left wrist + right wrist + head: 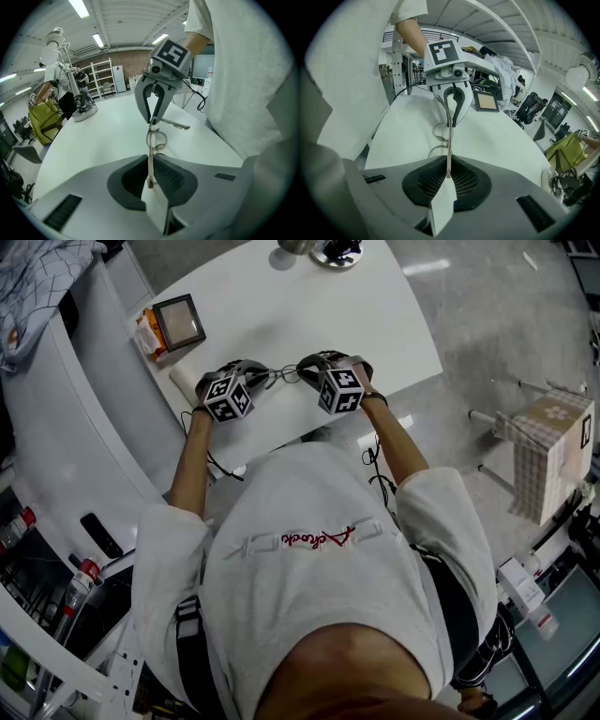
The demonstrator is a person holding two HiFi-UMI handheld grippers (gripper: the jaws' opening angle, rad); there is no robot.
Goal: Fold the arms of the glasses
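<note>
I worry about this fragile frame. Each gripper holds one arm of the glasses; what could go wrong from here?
1. The left gripper and the right gripper each pinch one thin arm of the glasses; an uneven push might twist the frame instead of folding an arm.
2. The arms sit only at the pad tips, so one might slip and the glasses fall onto the table.
</note>
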